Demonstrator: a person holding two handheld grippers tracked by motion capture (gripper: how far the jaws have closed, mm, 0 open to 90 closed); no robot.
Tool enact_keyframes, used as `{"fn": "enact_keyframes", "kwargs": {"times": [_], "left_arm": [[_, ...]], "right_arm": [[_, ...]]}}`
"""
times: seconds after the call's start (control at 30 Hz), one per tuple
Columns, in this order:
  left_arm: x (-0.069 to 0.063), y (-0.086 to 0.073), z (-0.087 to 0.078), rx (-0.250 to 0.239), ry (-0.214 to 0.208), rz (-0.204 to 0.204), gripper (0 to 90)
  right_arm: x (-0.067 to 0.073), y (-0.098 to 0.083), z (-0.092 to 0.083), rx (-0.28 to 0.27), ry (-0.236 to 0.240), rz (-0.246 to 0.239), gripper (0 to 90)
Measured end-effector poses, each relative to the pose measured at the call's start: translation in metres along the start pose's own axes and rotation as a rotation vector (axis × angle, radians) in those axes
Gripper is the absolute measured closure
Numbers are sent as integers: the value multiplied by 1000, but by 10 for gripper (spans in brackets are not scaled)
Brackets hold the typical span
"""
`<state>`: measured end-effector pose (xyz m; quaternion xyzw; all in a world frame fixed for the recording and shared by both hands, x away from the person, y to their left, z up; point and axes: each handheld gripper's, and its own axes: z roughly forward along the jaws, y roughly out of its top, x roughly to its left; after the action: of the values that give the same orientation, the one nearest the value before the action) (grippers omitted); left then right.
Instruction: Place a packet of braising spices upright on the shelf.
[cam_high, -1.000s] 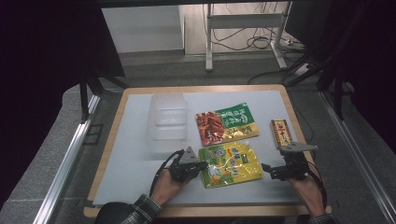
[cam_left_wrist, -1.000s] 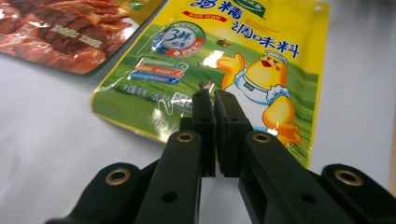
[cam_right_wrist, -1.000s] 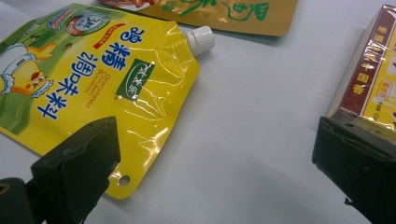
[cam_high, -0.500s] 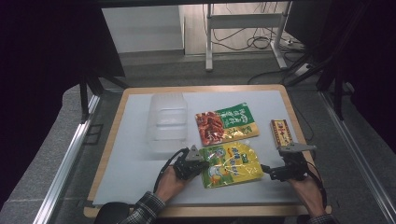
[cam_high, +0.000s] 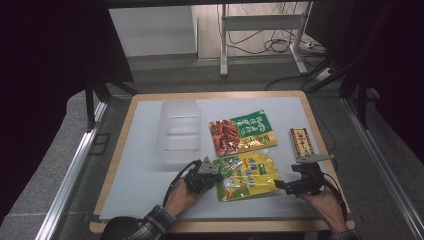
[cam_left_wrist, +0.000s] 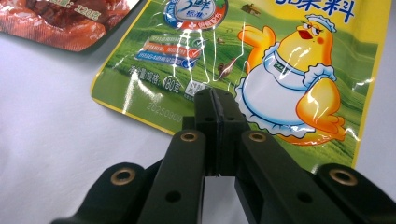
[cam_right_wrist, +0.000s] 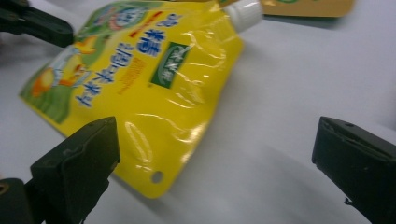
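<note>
A yellow seasoning pouch (cam_high: 248, 175) printed with a cartoon chicken lies flat low in the middle of my high view, on the white table (cam_high: 135, 170). My left gripper (cam_high: 216, 176) has its jaws pressed together on the pouch's left edge. My right gripper (cam_high: 278, 186) stands wide apart, holding nothing, just beside the pouch's lower right corner. A red-and-green pouch (cam_high: 242, 132) lies just above.
</note>
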<state>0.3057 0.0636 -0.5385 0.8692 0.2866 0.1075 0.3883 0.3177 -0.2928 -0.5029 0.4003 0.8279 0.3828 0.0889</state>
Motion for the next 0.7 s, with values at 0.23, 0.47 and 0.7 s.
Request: {"fn": "enact_keyframes", "kwargs": {"times": [0.23, 0.47, 0.7], "left_arm": [[-2, 0, 0, 8, 12, 13, 900], [-1, -1, -1, 6, 10, 6, 900], [-2, -1, -1, 7, 12, 8, 900]], "right_arm": [[9, 4, 8, 53, 64, 24, 9], [17, 10, 19, 109, 82, 30, 125], [14, 12, 29, 132, 142, 92, 253]]}}
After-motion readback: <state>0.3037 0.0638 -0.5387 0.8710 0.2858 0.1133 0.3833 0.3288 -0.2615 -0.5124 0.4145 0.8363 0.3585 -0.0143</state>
